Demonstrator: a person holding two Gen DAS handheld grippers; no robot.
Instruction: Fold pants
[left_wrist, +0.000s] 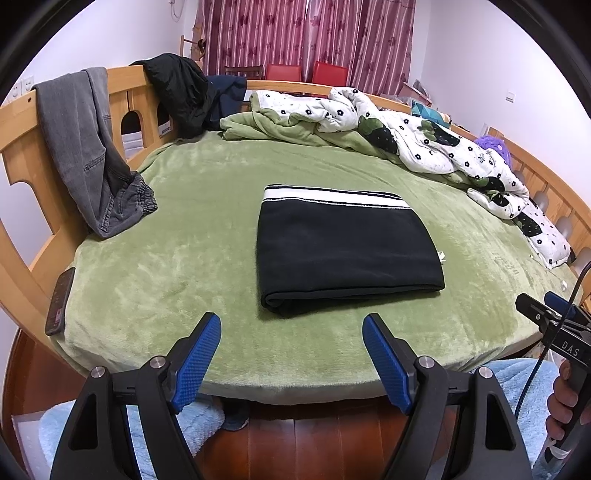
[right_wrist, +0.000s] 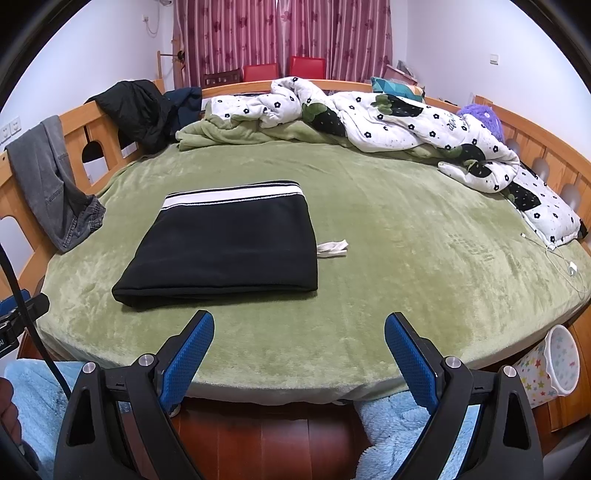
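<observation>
Black pants (left_wrist: 347, 251) with a white-striped waistband lie folded into a flat rectangle on the green bed cover (left_wrist: 184, 266). In the right wrist view the same folded pants (right_wrist: 229, 251) sit left of centre, a white drawstring (right_wrist: 332, 248) poking out at their right edge. My left gripper (left_wrist: 291, 332) hovers open over the bed's near edge, just short of the pants, nothing between its blue pads. My right gripper (right_wrist: 299, 328) is open too, empty, near the front edge and to the right of the pants. It also shows at the far right of the left wrist view (left_wrist: 550, 314).
Grey jeans (left_wrist: 92, 155) hang over the wooden bed rail (left_wrist: 22, 147) at left, with dark jackets (left_wrist: 181, 92) further back. A crumpled flowered quilt (right_wrist: 406, 125) fills the back right. A phone (left_wrist: 59, 301) lies at the left edge, a charger cable (right_wrist: 565, 258) at right, a bin (right_wrist: 550, 365) on the floor.
</observation>
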